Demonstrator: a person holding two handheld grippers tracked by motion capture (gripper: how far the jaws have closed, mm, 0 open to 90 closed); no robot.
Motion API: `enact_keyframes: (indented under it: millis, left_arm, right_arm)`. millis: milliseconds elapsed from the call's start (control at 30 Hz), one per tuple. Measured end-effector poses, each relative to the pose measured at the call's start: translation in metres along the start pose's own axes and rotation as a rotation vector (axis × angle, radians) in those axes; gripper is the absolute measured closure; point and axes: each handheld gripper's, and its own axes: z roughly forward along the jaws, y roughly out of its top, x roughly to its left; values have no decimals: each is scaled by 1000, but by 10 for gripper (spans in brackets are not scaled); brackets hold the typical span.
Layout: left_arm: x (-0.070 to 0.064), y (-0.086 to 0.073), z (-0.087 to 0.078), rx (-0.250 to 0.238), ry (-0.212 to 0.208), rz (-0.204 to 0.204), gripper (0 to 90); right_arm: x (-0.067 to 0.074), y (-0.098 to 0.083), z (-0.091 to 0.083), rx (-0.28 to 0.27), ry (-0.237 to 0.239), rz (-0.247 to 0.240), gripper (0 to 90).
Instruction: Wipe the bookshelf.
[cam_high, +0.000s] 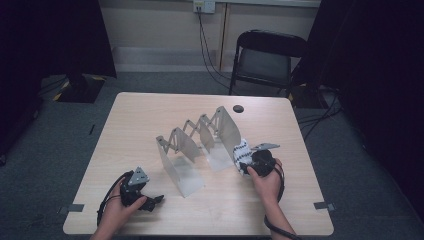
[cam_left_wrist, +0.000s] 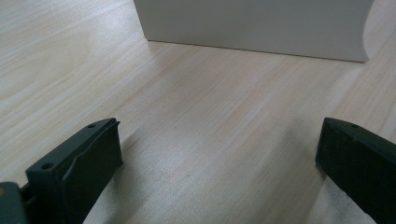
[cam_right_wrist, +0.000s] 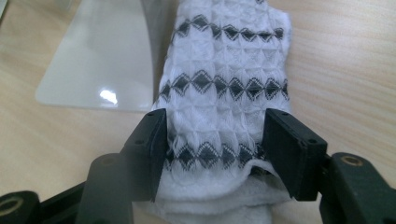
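The right gripper (cam_right_wrist: 212, 149) has its jaws around the near end of a folded white cloth with black diamond bands (cam_right_wrist: 224, 88). The pads sit at the cloth's two sides, and whether they still press it cannot be told. The cloth lies on the desk (cam_high: 150, 115) near its right edge, just beside the last plate of a metal folding rack (cam_high: 200, 142). In the right gripper view, that plate's shiny foot (cam_right_wrist: 100, 65) lies flat just left of the cloth.

The left gripper (cam_left_wrist: 219, 154) has its jaws wide apart with only bare wood between them. It rests near the desk's front left corner. Ahead of it stands the rack's nearest plate (cam_left_wrist: 254, 25), upright, crossing its path.

The rack runs diagonally from the front middle of the desk toward the back right, splitting the surface. Open wood lies to the left of it and along the front edge. A round dark cable hole (cam_high: 238, 108) sits near the back edge. Beyond the desk stands a dark folding chair (cam_high: 265, 57).
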Motion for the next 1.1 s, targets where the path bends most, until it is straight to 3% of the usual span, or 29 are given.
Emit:
enact_keyframes:
  millis: [67,300,433,733,967,1100]
  left_arm:
    - [0,0,0,0,-1,-3,0]
    - [0,0,0,0,-1,-3,0]
    - [0,0,0,0,-1,-3,0]
    - [0,0,0,0,0,0,0]
    - [0,0,0,0,0,-1,0]
    - [0,0,0,0,0,-1,0]
  right_arm:
    - [1,3,6,4,-3,-34,487]
    - [-3,10,11,7,29,-35,720]
    - [1,11,13,-9,50,-12,758]
    - [4,17,14,-19,83,-12,775]
    - [1,24,1,-66,127,14,779]
    - [0,29,-9,-88,138,-2,779]
